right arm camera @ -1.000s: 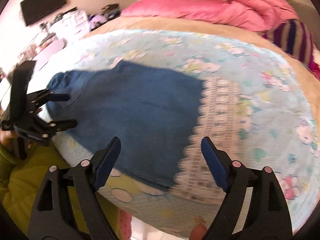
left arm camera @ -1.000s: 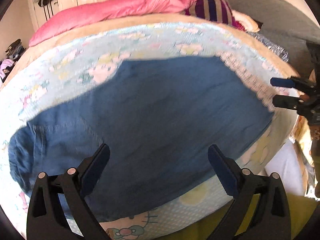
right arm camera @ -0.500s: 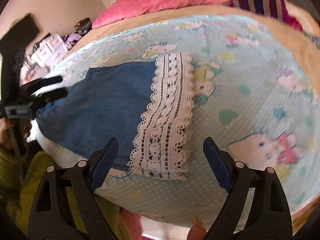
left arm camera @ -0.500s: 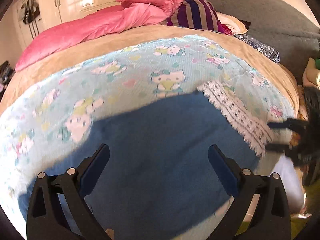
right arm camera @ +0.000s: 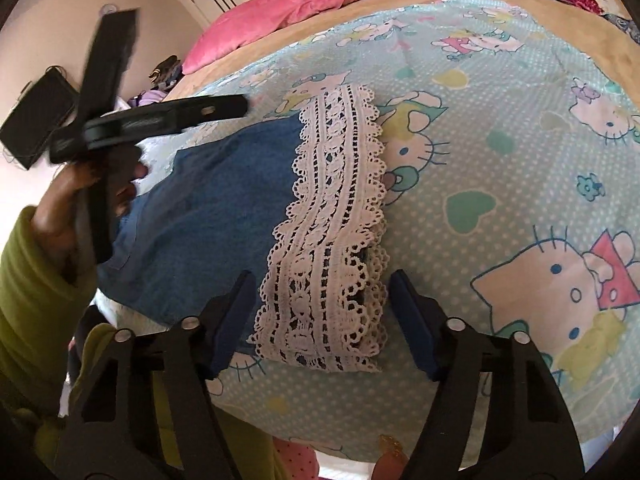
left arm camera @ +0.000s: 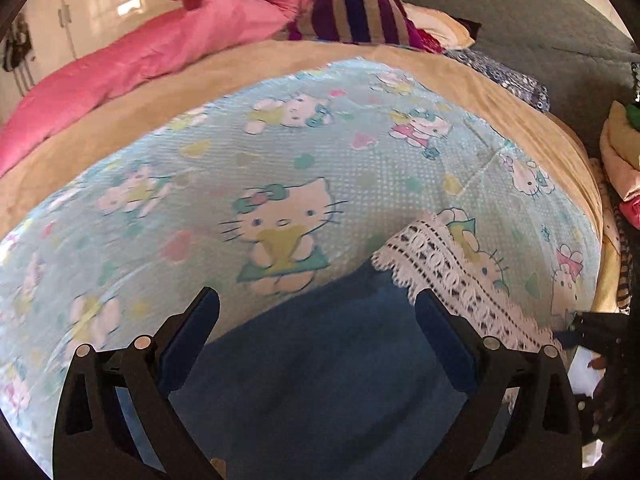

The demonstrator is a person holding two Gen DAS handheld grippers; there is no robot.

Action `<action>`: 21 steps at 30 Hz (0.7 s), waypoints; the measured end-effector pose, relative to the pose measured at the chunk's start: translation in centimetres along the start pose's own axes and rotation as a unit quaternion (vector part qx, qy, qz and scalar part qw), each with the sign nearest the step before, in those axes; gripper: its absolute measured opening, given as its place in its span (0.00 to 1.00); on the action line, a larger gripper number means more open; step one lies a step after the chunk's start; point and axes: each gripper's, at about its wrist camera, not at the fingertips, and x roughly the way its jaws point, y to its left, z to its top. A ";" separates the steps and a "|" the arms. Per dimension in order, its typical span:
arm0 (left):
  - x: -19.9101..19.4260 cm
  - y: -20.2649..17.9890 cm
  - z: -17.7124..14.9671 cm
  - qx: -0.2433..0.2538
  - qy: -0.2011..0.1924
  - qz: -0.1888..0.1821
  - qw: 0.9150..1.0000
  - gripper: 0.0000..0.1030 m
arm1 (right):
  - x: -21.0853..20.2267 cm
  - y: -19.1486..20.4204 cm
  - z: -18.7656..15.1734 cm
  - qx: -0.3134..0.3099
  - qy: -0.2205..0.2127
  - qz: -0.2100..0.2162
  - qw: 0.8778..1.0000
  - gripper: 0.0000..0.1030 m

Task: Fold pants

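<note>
On the bed (right arm camera: 520,152), near its edge, the pants (right arm camera: 208,216) lie flat on the cartoon sheet, blue denim with a white lace hem (right arm camera: 332,224) at the right end. I am lining up a grasp on that hem, to carry it over the denim toward the waist end at the left.

To do this well I judge I should pinch the near corner of the lace together with the denim layers under it, not the lace alone, which looks loose and could stretch or peel off by itself. I would come down low, close firmly, then lift only enough to clear the sheet and lay the hem square on the far end.

My right tongs (right arm camera: 320,308) point steeply down at the near end of the hem. Their jaws have just been closing and stand about half open, straddling the lace, with the pads not yet pressing on it; they hold nothing.

My left tongs (left arm camera: 316,332) are wide open and empty, tilted down over the denim just left of the lace. In the right view the left hand (right arm camera: 76,200), in a green sleeve (right arm camera: 28,300), holds them above the left part of the pants.
</note>
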 end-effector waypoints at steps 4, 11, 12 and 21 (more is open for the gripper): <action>2.8 -1.0 0.2 0.020 0.022 -0.037 0.999 0.88 | 0.6 -0.1 -0.1 -0.001 0.000 0.013 1.000 0.51; 6.4 -0.7 -0.6 0.000 0.051 -0.068 0.996 0.82 | 1.5 0.2 0.3 -0.010 -0.002 0.030 1.000 0.51; 6.4 -0.5 -0.7 -0.007 0.051 -0.075 0.996 0.79 | 1.6 0.2 0.4 -0.009 -0.002 0.030 1.000 0.51; 6.1 -1.9 -0.9 -0.018 0.042 -0.103 0.994 0.23 | 2.5 0.8 1.3 -0.008 -0.001 0.034 0.999 0.20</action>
